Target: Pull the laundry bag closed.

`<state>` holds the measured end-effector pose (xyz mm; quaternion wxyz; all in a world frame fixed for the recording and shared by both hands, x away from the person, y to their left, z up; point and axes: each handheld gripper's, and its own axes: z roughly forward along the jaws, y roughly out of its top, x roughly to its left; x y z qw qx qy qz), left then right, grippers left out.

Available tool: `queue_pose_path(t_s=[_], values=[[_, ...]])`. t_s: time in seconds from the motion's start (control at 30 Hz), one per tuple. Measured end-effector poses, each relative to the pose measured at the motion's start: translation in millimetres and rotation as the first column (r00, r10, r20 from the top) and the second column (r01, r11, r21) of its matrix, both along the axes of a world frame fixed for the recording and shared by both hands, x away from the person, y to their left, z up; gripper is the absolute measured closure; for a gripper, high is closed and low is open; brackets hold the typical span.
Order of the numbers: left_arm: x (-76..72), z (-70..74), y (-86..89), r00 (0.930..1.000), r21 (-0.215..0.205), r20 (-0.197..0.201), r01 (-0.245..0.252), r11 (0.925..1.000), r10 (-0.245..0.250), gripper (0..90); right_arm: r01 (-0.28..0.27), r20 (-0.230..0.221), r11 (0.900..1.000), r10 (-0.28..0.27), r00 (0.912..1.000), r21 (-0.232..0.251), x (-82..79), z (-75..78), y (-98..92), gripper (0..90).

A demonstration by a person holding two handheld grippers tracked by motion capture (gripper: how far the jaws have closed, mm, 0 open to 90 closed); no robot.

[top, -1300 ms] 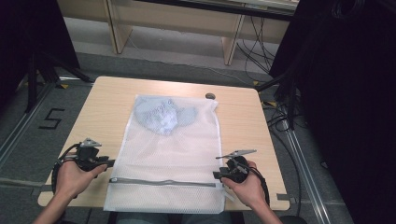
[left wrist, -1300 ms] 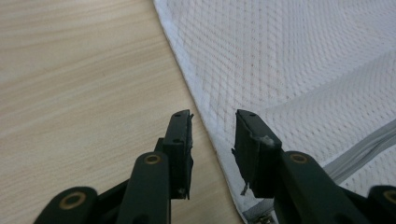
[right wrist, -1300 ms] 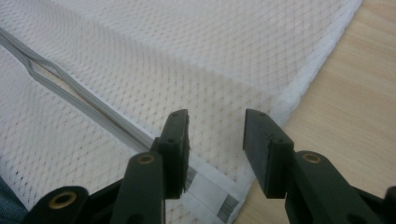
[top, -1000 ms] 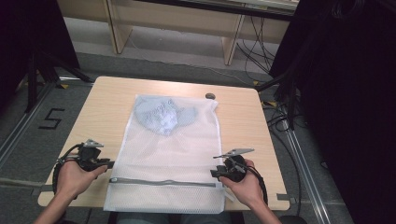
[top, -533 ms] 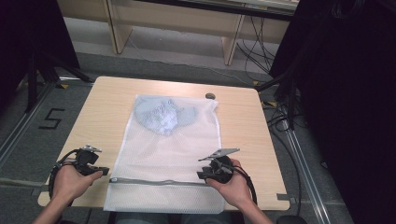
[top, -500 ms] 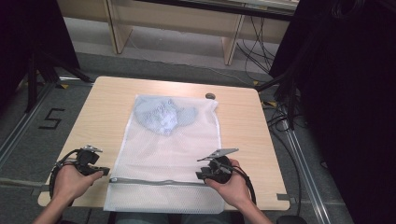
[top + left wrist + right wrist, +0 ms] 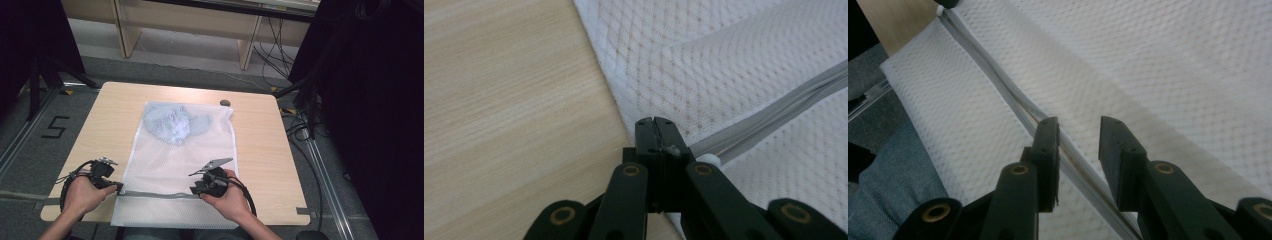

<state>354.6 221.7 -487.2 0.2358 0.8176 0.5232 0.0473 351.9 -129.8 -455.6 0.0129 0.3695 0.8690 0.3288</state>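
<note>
A white mesh bag (image 7: 180,160) lies flat on the wooden table (image 7: 260,150) with a pale blue garment (image 7: 172,122) inside its far end. A grey zipper (image 7: 155,194) crosses the bag near the front edge. My left gripper (image 7: 119,187) is shut on the bag's left edge at the zipper's end (image 7: 709,159), and its tips (image 7: 655,125) are pressed together. My right gripper (image 7: 194,189) hovers over the middle of the zipper (image 7: 993,65). Its jaws have just been closing, but a gap remains (image 7: 1079,132); the zipper passes below them and the pads do not press on it.
A small dark round object (image 7: 225,103) sits at the far edge of the table behind the bag. The bag's front end hangs over the table's near edge above the person's jeans (image 7: 893,175). Cables (image 7: 300,130) lie on the floor to the right.
My right gripper has slid left along the zipper, from the bag's right edge to about its middle. The left gripper has stayed at the bag's left edge.
</note>
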Motion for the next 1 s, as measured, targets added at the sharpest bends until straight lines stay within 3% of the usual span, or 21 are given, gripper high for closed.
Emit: queue_pose_path(t_s=[0.03, 0.07, 0.1, 0.13, 0.2, 0.27, 0.33, 0.37, 0.43, 0.63, 0.8, 1.0], values=[[0.4, -0.4, 0.4, 1.0, 0.007, -0.006, 0.007, 1.0, -0.007, 89.5, -0.016, 0.024, 1.0, 0.016, 0.9996, 0.025, 1.4, -3.0, 3.2, 71.1], [1.3, -1.7, 1.2, 0.9999, -0.001, -0.007, 0.015, 0.9999, -0.015, 89.5, -0.027, 0.008, 0.999, 0.027, 0.9996, 0.018, 2.4, -1.6, 5.6, 71.8], [1.1, -2.8, 0.4, 1.0, -0.009, -0.006, -0.006, 0.9999, 0.006, 89.6, -0.024, -0.005, 0.999, 0.024, 0.9997, 0.035, 2.8, -1.8, 9.2, 72.1], [1.6, -2.6, 1.9, 0.9999, -0.005, -0.011, 0.004, 1.0, -0.004, 89.5, -0.03, -0.001, 0.998, 0.03, 0.9996, 0.062, 2.2, -3.3, 15.5, 71.8], [2.1, -3.7, 2.4, 0.9999, -0.014, -0.013, 0.006, 0.9999, -0.006, 89.5, -0.054, -0.031, 0.997, 0.056, 0.998, 0.057, 2.7, -1.7, 22.6, 70.6], [1.5, -3.6, 1.4, 0.9996, -0.015, -0.021, -0.021, 0.9997, 0.02, 89.6, -0.076, -0.03, 0.994, 0.079, 0.9964, 0.074, 3.8, -2.3, 33.5, 70.3], [2.5, -4.7, 2.3, 0.9998, -0.018, -0.012, -0.013, 0.9998, 0.013, 89.6, -0.107, -0.013, 0.992, 0.108, 0.9941, 0.071, 4.8, -2.7, 43.3, 70.3], [0.8, -4.5, -0.4, 0.9981, -0.029, -0.031, -0.054, 0.9981, 0.053, 89.5, -0.115, -0.008, 0.991, 0.116, 0.9933, 0.069, 5.5, -3.1, 47.1, 70.2], [1.1, -4.1, -1.2, 0.9983, -0.019, -0.028, -0.051, 0.9985, 0.051, 89.5, -0.146, -0.002, 0.987, 0.146, 0.9892, 0.065, 7.8, -4.2, 58.5, 70.4], [2.6, -4.9, -1.2, 0.9972, -0.031, -0.032, -0.068, 0.9972, 0.067, 89.5, -0.177, -0.015, 0.982, 0.178, 0.9839, 0.062, 9.8, -5.4, 84.6, 70.0], [3.8, -3.7, -2.4, 0.9961, -0.014, -0.044, -0.077, 0.9969, 0.076, 89.6, -0.199, 0.004, 0.978, 0.199, 0.98, 0.069, 12.7, -8.4, 101.9, 71.8], [4.0, -4.6, -0.3, 0.9953, -0.035, -0.047, -0.086, 0.9957, 0.085, 89.7, -0.23, -0.008, 0.969, 0.232, 0.9728, 0.087, 13.2, -17.0, 126.6, 73.5]])
